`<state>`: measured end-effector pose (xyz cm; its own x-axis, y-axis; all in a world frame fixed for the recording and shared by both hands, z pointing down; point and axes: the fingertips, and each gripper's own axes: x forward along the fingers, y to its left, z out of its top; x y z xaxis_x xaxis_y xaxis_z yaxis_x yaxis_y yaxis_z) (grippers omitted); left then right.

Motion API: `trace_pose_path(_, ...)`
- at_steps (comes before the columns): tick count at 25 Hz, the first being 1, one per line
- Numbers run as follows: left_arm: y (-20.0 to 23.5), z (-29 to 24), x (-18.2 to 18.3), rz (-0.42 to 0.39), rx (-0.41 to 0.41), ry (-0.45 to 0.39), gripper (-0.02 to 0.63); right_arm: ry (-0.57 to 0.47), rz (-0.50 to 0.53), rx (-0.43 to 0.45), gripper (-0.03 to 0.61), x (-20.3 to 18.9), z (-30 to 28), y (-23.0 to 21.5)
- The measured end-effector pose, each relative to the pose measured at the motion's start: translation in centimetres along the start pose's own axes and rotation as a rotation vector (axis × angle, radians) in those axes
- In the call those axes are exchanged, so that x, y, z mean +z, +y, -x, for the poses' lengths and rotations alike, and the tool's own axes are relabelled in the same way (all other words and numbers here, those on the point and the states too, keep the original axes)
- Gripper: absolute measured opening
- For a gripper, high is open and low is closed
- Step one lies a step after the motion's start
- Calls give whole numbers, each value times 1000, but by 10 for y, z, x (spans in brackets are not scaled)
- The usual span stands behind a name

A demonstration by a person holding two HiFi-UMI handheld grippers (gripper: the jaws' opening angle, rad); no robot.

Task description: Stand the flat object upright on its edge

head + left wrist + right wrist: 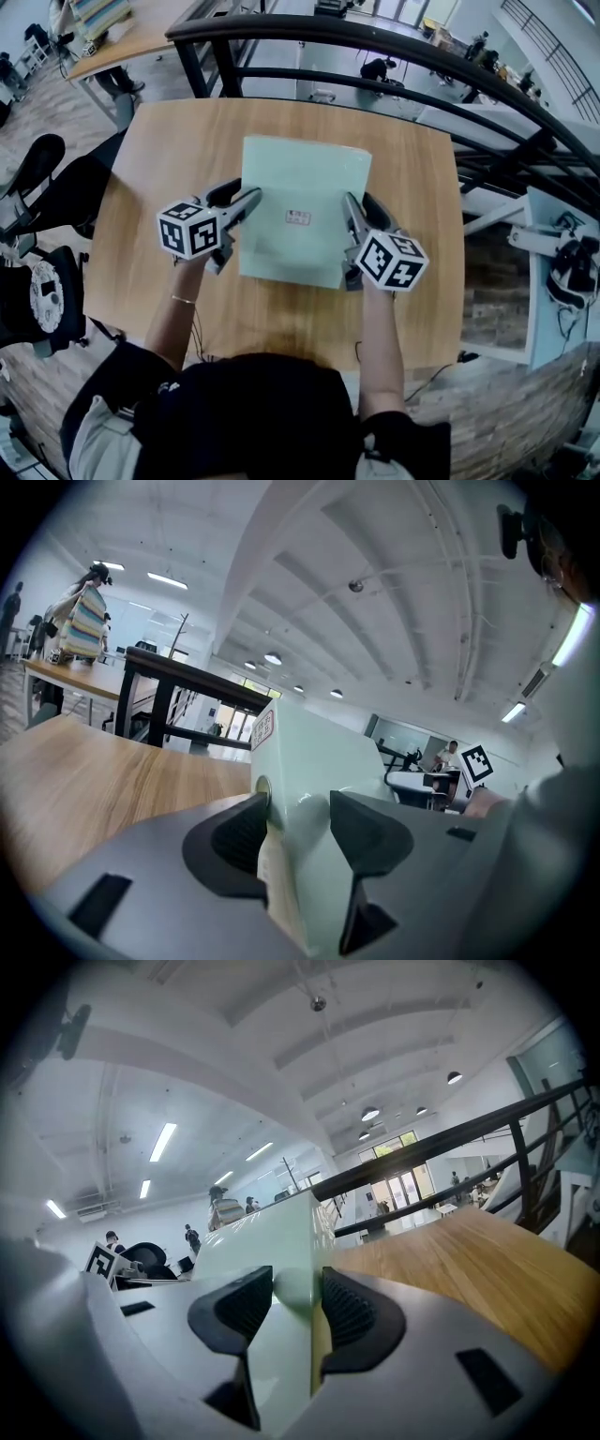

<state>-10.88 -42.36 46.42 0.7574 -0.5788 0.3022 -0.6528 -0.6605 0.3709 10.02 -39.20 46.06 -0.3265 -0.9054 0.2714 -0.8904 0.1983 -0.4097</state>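
Note:
A pale green flat folder (302, 178) with a small label (298, 217) is in the middle of the wooden table (159, 169), its near edge raised and its far edge toward the railing. My left gripper (246, 202) is shut on its left edge, and my right gripper (354, 210) is shut on its right edge. In the left gripper view the folder (314, 752) runs between the two dark pads of the left gripper (295, 829), which press on both faces. In the right gripper view the folder (267, 1241) sits the same way in the right gripper (296, 1307).
A black metal railing (375, 42) runs along the table's far and right sides. A dark chair (37, 164) stands off the left edge, with another desk (127, 37) beyond it. Bare tabletop lies on both sides of the folder.

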Motion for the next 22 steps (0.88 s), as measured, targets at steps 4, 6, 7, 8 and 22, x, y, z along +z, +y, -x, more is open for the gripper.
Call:
trace_pose_path(4, -5, 7, 7, -17, 1, -16, 216, -28, 6, 5, 172, 7, 7, 7)
trace_pose_path(6, -8, 9, 10, -21, 3, -26, 215, -37, 9, 11, 172, 10, 9, 9)
trace_pose_path(7, -9, 10, 12, -24, 4, -31, 215, -41, 12, 13, 172, 12, 10, 9)
trace_pose_path(8, -10, 10, 13, -27, 5, -36, 213, -45, 16, 15, 172, 13, 10, 9)
trace_pose_path(22, -7, 5, 44, -50, 21, -97, 212, -130, 39, 53, 172, 53, 2, 18)
